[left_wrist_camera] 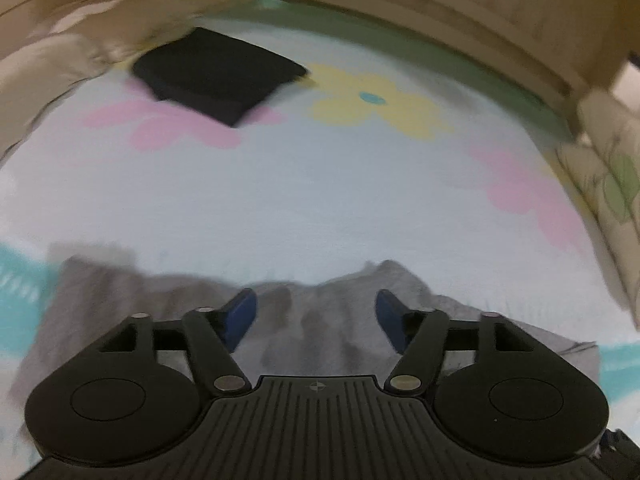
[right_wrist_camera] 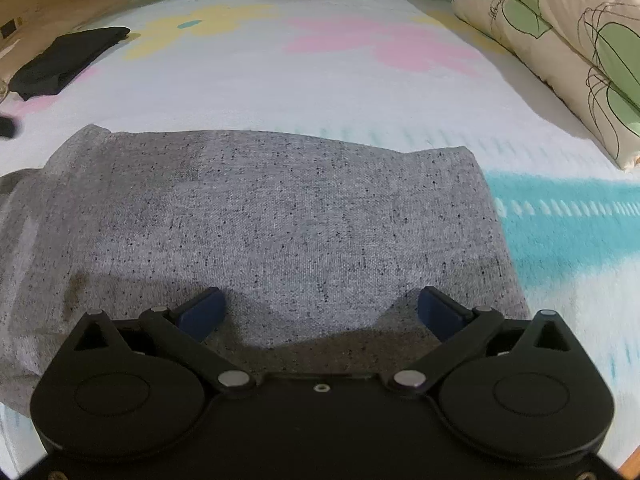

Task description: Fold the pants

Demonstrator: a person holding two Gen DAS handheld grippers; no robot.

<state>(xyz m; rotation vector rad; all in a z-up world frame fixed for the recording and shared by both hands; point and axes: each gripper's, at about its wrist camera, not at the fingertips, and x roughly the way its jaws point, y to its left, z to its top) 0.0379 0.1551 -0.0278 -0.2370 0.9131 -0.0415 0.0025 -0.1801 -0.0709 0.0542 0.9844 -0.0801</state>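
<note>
The grey speckled pants (right_wrist_camera: 272,216) lie folded in a flat block on the bed. In the right wrist view my right gripper (right_wrist_camera: 322,314) is open and empty, just above the near edge of the pants. In the left wrist view the pants (left_wrist_camera: 316,320) show blurred under my left gripper (left_wrist_camera: 316,316), which is open and empty above them.
The flowered bedsheet (right_wrist_camera: 320,72) stretches beyond the pants. A folded black garment (right_wrist_camera: 64,62) lies at the far left, also seen in the left wrist view (left_wrist_camera: 216,76). Leaf-print pillows (right_wrist_camera: 560,52) are stacked at the right. A wooden bed frame (left_wrist_camera: 520,20) bounds the far side.
</note>
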